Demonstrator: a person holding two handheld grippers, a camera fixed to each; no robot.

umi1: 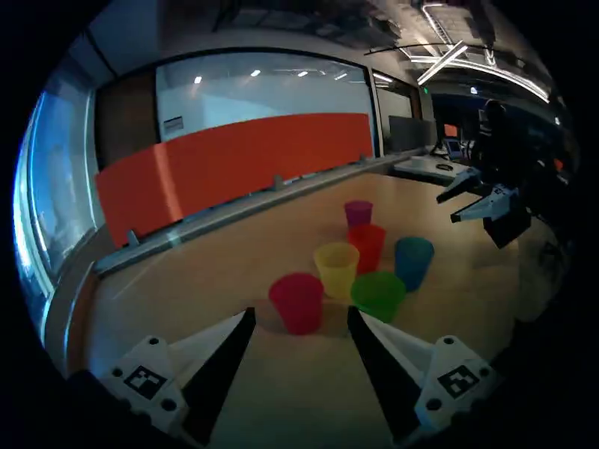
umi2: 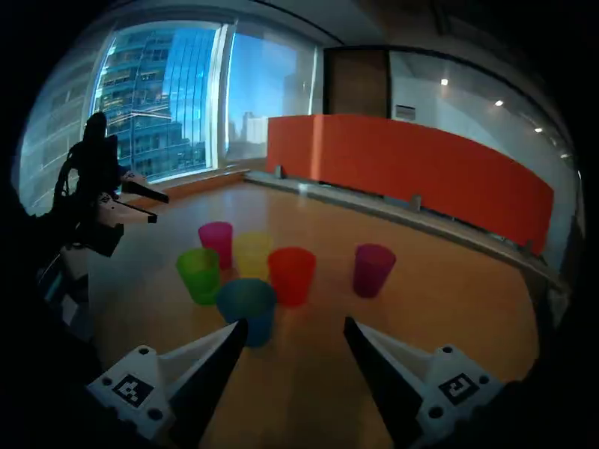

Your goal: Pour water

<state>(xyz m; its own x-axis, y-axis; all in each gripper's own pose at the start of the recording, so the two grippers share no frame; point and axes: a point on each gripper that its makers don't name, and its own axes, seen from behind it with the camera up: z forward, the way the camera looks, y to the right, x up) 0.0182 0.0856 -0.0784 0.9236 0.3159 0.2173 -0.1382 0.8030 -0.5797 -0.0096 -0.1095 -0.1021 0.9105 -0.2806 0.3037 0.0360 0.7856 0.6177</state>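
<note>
Left gripper (umi1: pixel 299 329): fingers spread, nothing between them, low over the wooden table (umi1: pixel 224 277). Just beyond its tips we note the pink cup (umi1: pixel 297 301), nearest of an upright cluster with the yellow cup (umi1: pixel 337 268), green cup (umi1: pixel 378 294), red cup (umi1: pixel 367 245) and blue cup (umi1: pixel 413 260). The purple cup (umi1: pixel 358 212) stands farthest, somewhat apart. Right gripper (umi2: pixel 294 333): also spread and empty, with the blue cup nearest it. Whether any cup holds water, we cannot tell.

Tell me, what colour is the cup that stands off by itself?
The lone cup is purple. The right gripper view shows it best.
</note>
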